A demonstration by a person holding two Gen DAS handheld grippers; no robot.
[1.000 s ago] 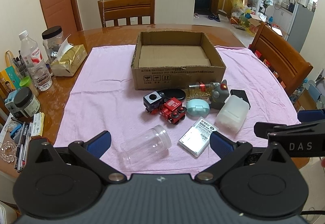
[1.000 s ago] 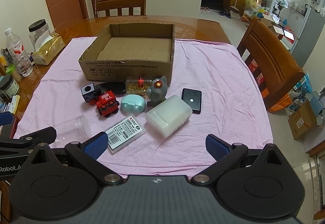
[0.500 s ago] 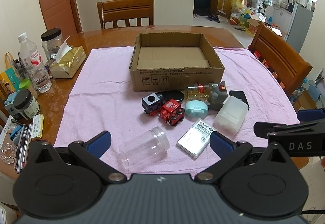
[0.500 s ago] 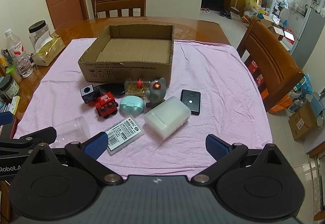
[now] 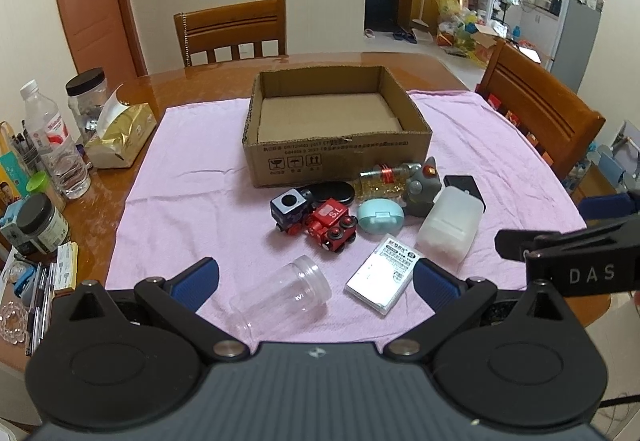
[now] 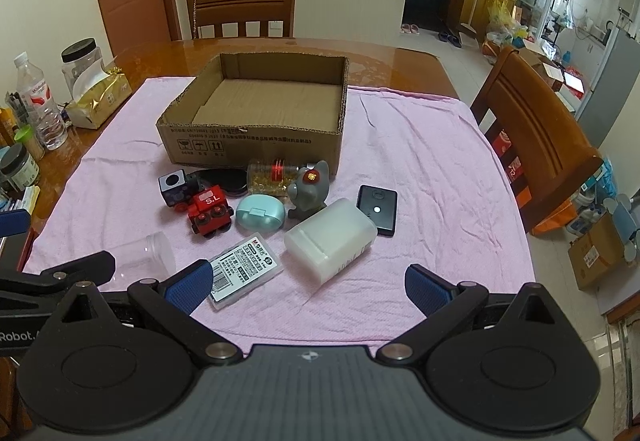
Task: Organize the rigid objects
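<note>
An empty open cardboard box (image 5: 338,129) (image 6: 256,121) sits mid-table on a pink cloth (image 5: 192,197). In front of it lie a clear jar (image 5: 286,295) on its side, a flat labelled case (image 5: 384,275) (image 6: 244,271), a white plastic box (image 5: 450,227) (image 6: 332,239), a red toy train (image 5: 330,227) (image 6: 210,213), a teal oval case (image 5: 380,217) (image 6: 260,217), a grey figurine (image 6: 310,191), a black device (image 6: 378,209) and a bottle of gold bits (image 6: 272,177). My left gripper (image 5: 316,279) and right gripper (image 6: 308,283) are open and empty, above the near edge.
At the table's left edge stand a water bottle (image 5: 54,145), black-lidded jars (image 5: 86,97), a gold tissue pack (image 5: 120,139) and pens (image 5: 38,297). Wooden chairs stand at the far side (image 5: 232,31) and at the right (image 5: 540,105).
Both grippers have drawn back and risen slightly, so the objects look a little farther away. Nothing on the table has moved.
</note>
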